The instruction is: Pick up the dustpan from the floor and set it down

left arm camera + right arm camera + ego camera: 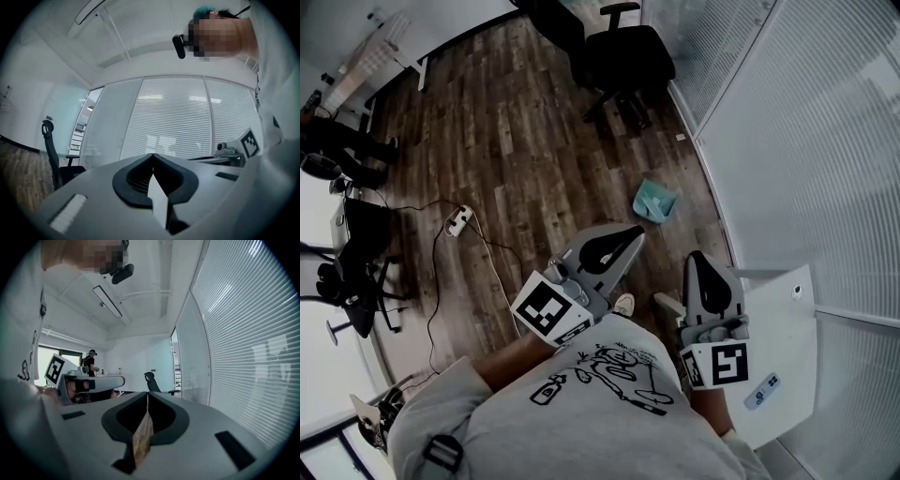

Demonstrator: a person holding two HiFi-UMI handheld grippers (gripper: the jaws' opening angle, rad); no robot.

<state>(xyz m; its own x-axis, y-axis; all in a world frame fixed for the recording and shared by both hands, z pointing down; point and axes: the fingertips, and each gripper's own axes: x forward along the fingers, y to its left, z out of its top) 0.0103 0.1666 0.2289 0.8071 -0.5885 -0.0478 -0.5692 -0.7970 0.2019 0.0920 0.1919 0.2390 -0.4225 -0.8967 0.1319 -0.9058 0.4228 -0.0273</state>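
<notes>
Held left gripper (pixel 630 234) and right gripper (pixel 699 257) with jaws pressed together, empty; had not yet lifted dustpan (pixel 655 201), lying on floor (pixel 506 122) ahead.

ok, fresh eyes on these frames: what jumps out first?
The teal dustpan stands out, lying on the wood floor by the glass wall, ahead of both grippers. The left gripper and right gripper are held out in front of the person, jaws shut and empty. A black chair stands further back along the same wall.
</notes>
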